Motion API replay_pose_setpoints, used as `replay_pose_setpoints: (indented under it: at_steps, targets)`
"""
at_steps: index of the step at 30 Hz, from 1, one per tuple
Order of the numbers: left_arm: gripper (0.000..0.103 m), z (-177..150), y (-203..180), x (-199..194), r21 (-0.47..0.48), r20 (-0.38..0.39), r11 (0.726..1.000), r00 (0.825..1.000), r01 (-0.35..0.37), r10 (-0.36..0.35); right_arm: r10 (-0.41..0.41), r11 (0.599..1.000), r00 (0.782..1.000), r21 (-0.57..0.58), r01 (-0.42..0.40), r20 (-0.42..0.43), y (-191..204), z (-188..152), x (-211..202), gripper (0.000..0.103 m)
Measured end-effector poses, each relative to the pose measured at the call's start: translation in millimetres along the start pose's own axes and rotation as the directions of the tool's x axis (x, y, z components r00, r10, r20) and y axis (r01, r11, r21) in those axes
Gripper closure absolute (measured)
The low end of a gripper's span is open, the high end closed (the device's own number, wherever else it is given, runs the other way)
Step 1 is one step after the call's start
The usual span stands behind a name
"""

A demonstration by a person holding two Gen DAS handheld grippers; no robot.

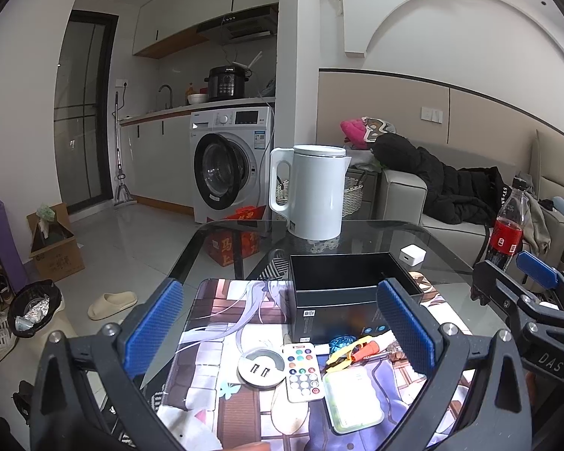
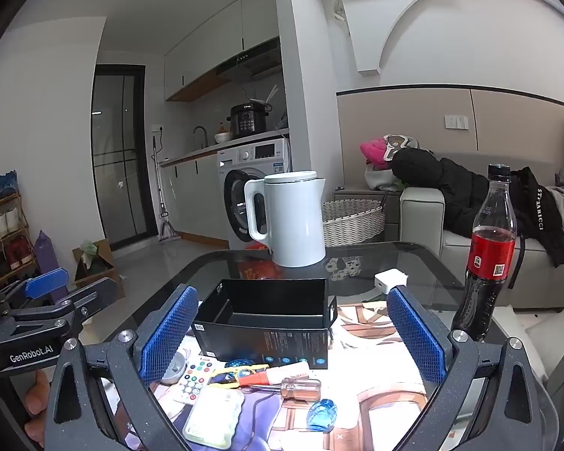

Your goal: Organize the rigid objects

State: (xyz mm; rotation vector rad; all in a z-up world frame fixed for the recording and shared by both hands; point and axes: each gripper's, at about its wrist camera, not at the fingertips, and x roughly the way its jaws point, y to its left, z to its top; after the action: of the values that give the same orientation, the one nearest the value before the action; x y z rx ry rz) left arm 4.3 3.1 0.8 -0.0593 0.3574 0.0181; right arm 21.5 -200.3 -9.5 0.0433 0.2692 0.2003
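Note:
An open black box [image 1: 342,282] [image 2: 267,315] stands on a printed mat [image 1: 222,323] on the glass table. In front of it lie a remote with coloured buttons [image 1: 304,372] [image 2: 193,379], a round white USB hub [image 1: 261,368], yellow pliers [image 1: 347,353] [image 2: 237,374], a screwdriver [image 2: 300,387], a small blue object [image 2: 321,415] and a white flat case [image 1: 353,402] [image 2: 214,419]. My left gripper [image 1: 280,329] [image 2: 67,289] hovers open above the hub and remote. My right gripper [image 2: 292,338] [image 1: 522,285] hovers open above the pliers and screwdriver. Neither holds anything.
A white kettle [image 1: 312,191] [image 2: 293,218] stands at the table's far edge behind the box. A white charger [image 1: 413,255] [image 2: 389,280] lies right of the box. A cola bottle [image 2: 488,255] stands at the right edge. A sofa [image 2: 425,210] with clothes lies beyond.

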Motion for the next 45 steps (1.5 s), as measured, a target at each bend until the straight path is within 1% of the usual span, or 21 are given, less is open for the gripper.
replay_pose_setpoints:
  at_steps: [45]
  targets:
    - [0.0,-2.4,1.9,-0.8,-0.003,-0.001,1.0,1.0,0.001,-0.001,-0.001,1.0,1.0,0.001,0.001,0.0,-1.4,1.0,-0.5,0.001]
